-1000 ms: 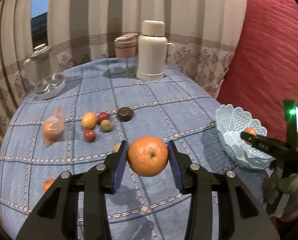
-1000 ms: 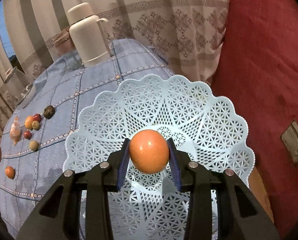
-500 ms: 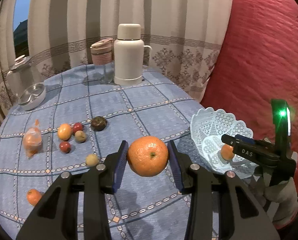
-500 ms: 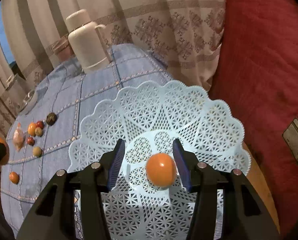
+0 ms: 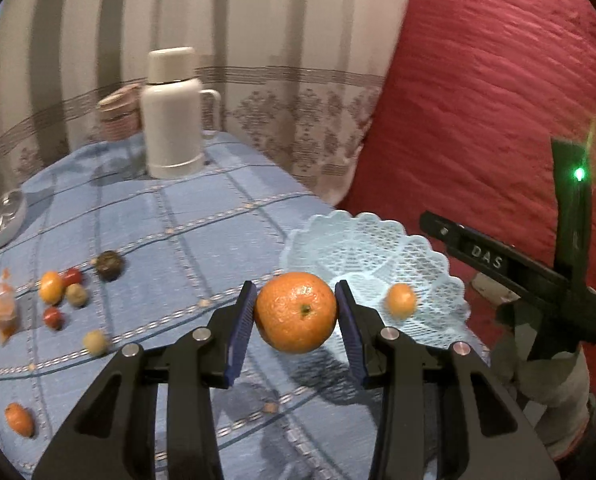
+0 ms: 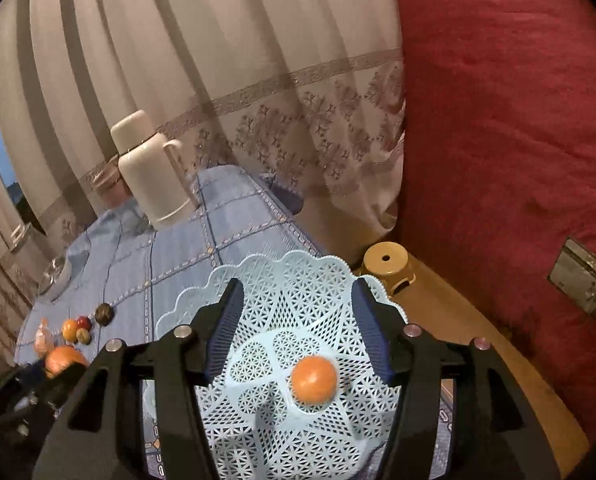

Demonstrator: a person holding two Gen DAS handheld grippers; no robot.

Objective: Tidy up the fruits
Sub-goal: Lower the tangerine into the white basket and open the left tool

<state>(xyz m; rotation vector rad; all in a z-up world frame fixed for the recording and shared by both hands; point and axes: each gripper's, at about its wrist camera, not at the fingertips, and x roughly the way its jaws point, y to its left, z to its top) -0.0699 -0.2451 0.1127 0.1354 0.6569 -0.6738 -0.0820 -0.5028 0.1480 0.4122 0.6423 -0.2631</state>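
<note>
My left gripper [image 5: 296,312] is shut on a large orange [image 5: 296,312] and holds it above the blue cloth, just left of the light blue lattice basket [image 5: 378,248]. A small orange fruit [image 5: 401,300] lies in the basket. My right gripper [image 6: 296,308] is open and empty above the basket [image 6: 282,280], with the small orange fruit [image 6: 313,379] lying loose below its jaws. The left gripper's orange shows in the right wrist view [image 6: 64,358]. The right gripper's body shows at the right of the left wrist view [image 5: 498,260].
Several small fruits [image 5: 64,292] and a bagged orange [image 5: 2,314] lie at the left of the table; another small orange [image 5: 18,419] lies near the front. A white thermos [image 5: 172,116], a jar [image 5: 118,112] and a steel bowl [image 5: 4,216] stand behind. A red quilt [image 5: 498,100] and a stool [image 6: 388,266] are at right.
My right gripper let go of the small orange fruit into the basket, opened wider and pulled back up. My left gripper carried the large orange right, toward the basket.
</note>
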